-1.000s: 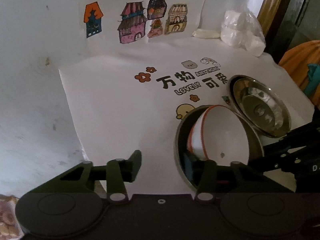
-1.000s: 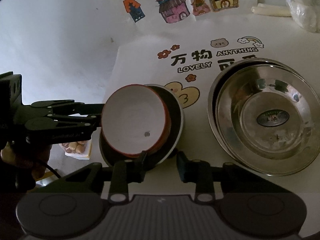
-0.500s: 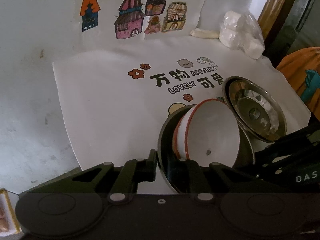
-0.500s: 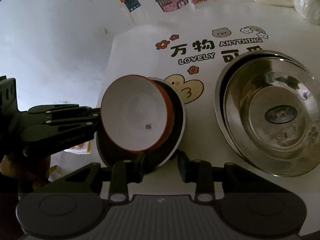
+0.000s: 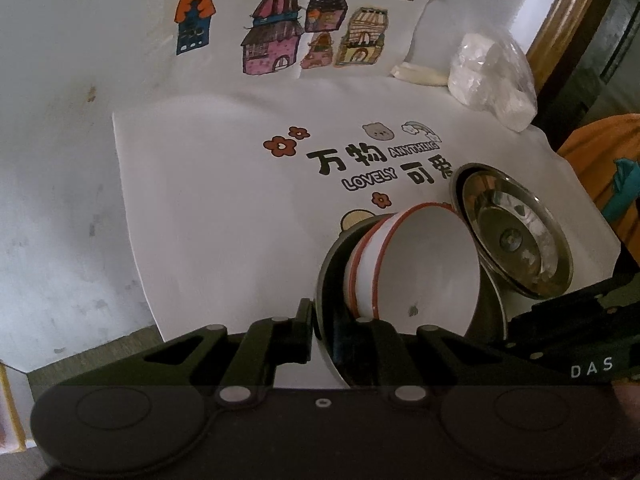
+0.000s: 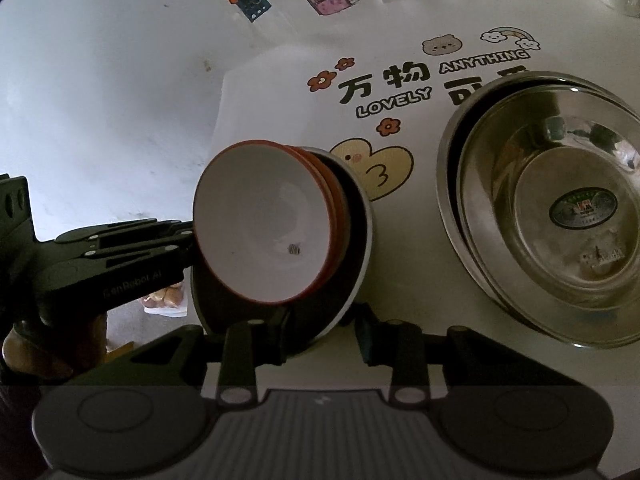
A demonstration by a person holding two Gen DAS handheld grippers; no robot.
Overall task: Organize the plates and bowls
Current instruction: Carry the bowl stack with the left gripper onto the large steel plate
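The left gripper (image 5: 322, 332) has its jaws together on the near rim of a dark plate (image 5: 330, 280), though the pad on the inner side is hidden behind that rim. On the plate sit stacked white bowls with red rims (image 5: 424, 272), tilted along with it; how many bowls make up the stack is hard to tell. From the right wrist view the same plate (image 6: 360, 256) reaches down to the right gripper (image 6: 322, 334), whose jaws stand a little apart; its left finger (image 6: 276, 336) lies against the plate's lower edge, but whether the pads press on it I cannot tell. At about three o'clock of the plate lies a steel basin (image 6: 560, 208), close to the plate and cut off by the frame's right side; it seems to nest inside a second one. A printed paper sheet (image 5: 224, 200) covers the worktop (image 5: 60, 160), with open room out toward nine and ten o'clock of the plate. The worktop edge runs just behind the left gripper, near the plate. A plastic bag (image 5: 492, 76) sits at one o'clock, well apart.
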